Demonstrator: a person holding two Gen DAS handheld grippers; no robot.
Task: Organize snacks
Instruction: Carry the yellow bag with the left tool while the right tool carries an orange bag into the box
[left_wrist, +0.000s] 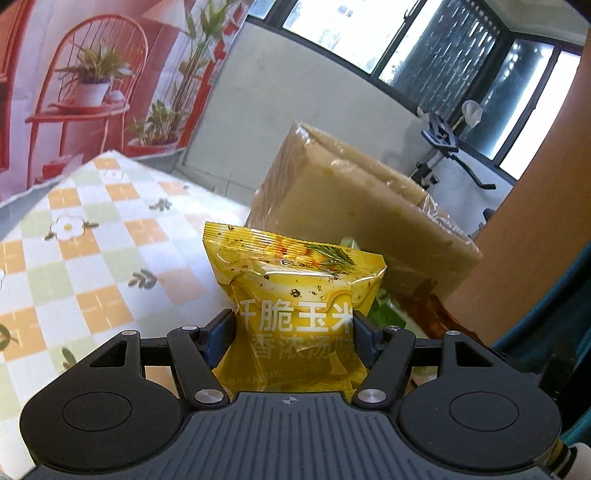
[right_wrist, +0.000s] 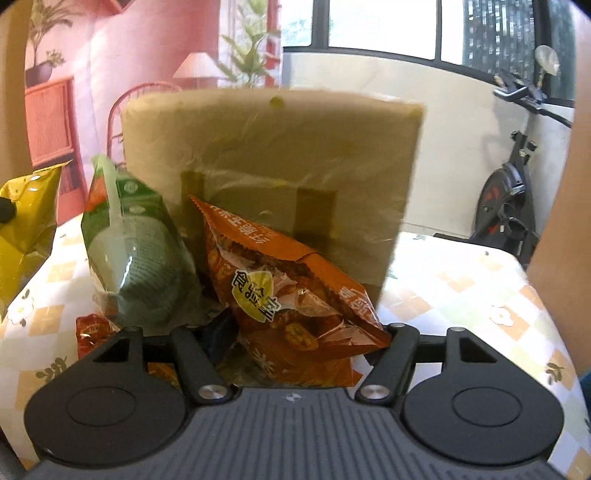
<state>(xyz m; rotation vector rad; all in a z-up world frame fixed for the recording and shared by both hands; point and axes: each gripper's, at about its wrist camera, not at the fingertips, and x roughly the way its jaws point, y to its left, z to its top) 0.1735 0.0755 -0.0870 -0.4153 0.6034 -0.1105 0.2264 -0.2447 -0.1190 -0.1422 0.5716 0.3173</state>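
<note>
Checkered counter (left_wrist: 92, 236) below windows (left_wrist: 461, 55). Left gripper (left_wrist: 293, 332) grasps upright yellow corn-snack bag (left_wrist: 295, 288); right gripper (right_wrist: 306, 339) grasps tilted orange snack bag (right_wrist: 291, 295) before cardboard box (right_wrist: 273, 162).

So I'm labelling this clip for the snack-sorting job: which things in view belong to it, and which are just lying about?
Part of the job:
- yellow snack bag, gripped by the left gripper
- orange snack bag, between the right gripper fingers
- green snack bag
- cardboard box behind them

Just lying about:
- exercise bike
- checked tablecloth
- printed backdrop
</note>
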